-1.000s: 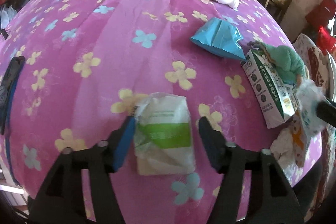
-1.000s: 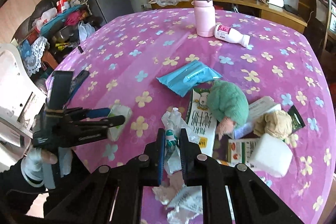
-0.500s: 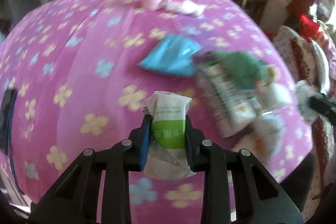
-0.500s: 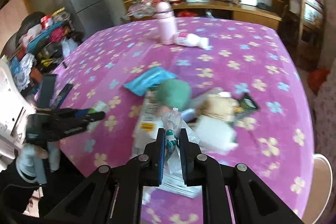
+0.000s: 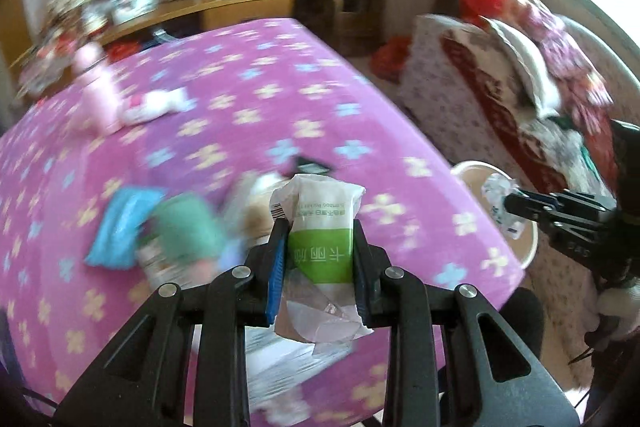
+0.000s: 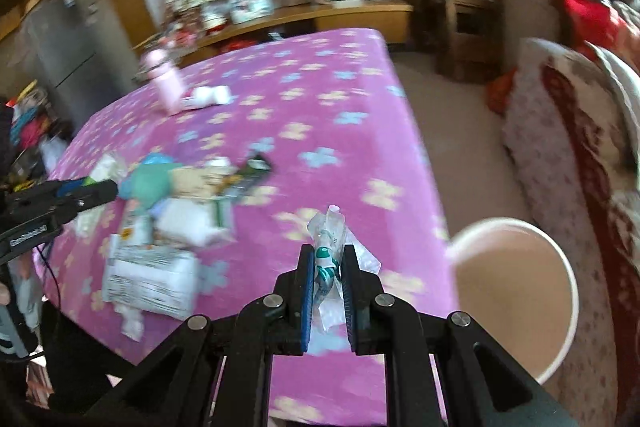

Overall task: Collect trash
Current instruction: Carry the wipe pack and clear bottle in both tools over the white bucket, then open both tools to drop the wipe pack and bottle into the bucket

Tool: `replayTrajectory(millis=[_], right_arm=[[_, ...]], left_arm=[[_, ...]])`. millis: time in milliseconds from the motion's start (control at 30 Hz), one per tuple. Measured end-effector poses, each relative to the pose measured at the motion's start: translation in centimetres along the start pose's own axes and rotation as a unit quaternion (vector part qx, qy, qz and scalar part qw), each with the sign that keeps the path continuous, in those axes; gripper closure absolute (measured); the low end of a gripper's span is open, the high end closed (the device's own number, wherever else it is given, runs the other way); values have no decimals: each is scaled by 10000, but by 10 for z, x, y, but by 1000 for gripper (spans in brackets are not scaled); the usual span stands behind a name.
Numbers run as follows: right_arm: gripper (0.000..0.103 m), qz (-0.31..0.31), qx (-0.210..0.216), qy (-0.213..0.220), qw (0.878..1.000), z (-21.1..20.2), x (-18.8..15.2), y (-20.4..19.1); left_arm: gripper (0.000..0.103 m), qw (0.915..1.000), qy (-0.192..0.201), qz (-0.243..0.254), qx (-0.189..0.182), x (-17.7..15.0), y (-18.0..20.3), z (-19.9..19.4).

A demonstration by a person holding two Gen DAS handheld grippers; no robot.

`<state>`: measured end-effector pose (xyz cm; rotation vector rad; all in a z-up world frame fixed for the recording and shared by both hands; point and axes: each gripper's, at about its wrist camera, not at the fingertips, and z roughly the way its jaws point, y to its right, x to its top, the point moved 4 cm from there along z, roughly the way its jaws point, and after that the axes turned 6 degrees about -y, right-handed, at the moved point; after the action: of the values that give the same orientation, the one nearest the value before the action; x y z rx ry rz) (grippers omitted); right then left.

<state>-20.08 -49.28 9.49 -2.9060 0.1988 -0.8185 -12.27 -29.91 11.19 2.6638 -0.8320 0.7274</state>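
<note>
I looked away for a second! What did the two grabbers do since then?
The left gripper closed on the green-and-white packet and lifted it off the table. Both grippers swung right toward the white bin. The right gripper still pinches its clear wrapper.

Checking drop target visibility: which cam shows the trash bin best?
Right wrist. The bin fills the lower right there, its white rim and open mouth plainly visible beside the table. Left wrist shows only part of the rim, partly hidden behind the right gripper and its clear wrapper.
</note>
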Motion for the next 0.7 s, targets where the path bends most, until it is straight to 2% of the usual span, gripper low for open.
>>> replayTrajectory(millis=[167,400,567,700], right_arm=[[91,525,-469,-65,9975,-7,-23,71],[91,1133,-780,-205,9903,-4,-54,149],[91,1555,-792,-260,9843,7,-67,188],[91,1990,-771,-205,9767,15,-74,212]], left_arm=[[77,9985,-191,408,-324,19,66,32],[76,9940,-383,841,-579,34,144,69],[73,9923,-436,891,-740,44,183,94],[64,9866,-564,747,-1339,50,206,110]])
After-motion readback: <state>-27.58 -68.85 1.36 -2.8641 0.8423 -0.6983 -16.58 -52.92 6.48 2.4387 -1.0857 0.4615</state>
